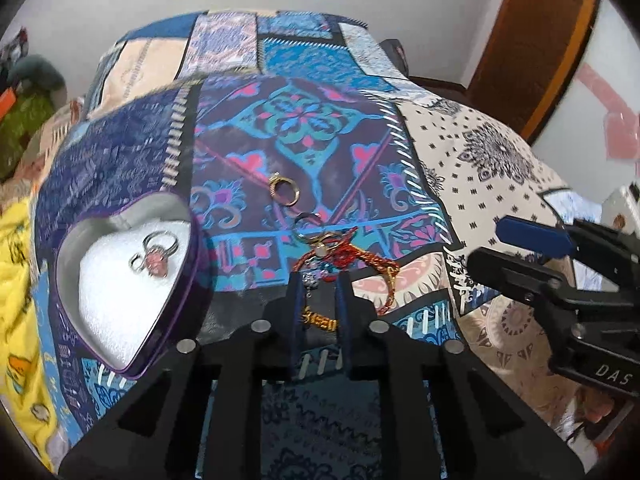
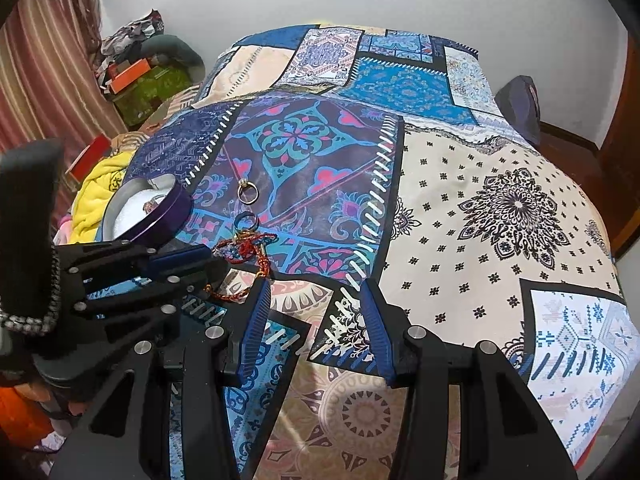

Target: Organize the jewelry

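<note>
In the left wrist view, the left gripper (image 1: 320,280) was seen with its jaws narrowly parted over a gold pendant chain (image 1: 320,322) lying on the patchwork bedspread (image 1: 460,152); whether the pads pressed it could not be told. The heart-shaped tin (image 1: 76,236), near the bedspread's left edge, already held a pink-stone ring (image 1: 157,258). A pinch at the pendant, clear of the red braided bracelet (image 1: 348,260), was judged best. "DAS" was read on the right gripper (image 1: 516,240). In the right wrist view, the right gripper (image 2: 316,316) was held open and empty, the gold ring (image 2: 248,192) well beyond.
</note>
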The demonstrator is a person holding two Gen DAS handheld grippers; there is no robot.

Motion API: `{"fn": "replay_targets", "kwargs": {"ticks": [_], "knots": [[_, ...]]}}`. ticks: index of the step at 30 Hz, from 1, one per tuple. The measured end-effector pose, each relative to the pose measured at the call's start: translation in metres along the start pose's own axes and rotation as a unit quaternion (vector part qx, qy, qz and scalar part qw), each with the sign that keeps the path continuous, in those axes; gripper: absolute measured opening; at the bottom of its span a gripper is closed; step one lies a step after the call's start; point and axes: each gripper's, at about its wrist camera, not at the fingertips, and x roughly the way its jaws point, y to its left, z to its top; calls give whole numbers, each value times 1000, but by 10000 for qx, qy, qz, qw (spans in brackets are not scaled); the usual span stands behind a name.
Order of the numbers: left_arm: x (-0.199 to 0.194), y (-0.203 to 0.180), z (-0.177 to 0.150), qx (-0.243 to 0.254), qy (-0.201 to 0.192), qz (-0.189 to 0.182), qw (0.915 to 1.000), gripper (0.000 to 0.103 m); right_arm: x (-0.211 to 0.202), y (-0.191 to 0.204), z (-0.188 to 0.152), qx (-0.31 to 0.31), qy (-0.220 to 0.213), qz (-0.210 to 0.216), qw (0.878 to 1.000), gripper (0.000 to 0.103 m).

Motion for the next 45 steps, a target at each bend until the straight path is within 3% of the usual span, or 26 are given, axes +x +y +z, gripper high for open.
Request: {"fn": "replay_targets", "kwargs": {"ticks": [6,17,23,28,42,45], "knots": [[17,-2,0,97,144,247,9995,14,0,-2,-2,-11,-8,-39,10000,43],[26,10,10,-120,207,60,9997,14,0,-7,-2,95,19,21,10000,43],[31,8,16,-143,224,132,9996,14,-3,-5,-4,63,2,6,10000,43],[34,7,19,-127,167,148,9997,1,-5,-6,-4,64,0,-21,10000,43],[-26,22,10,-200,-361,12,9991,0,0,6,1,-41,7,63,10000,43],[-32,25,13,-210,-311,-191,9991,0,0,9,2,-34,-2,83,10000,43]]}}
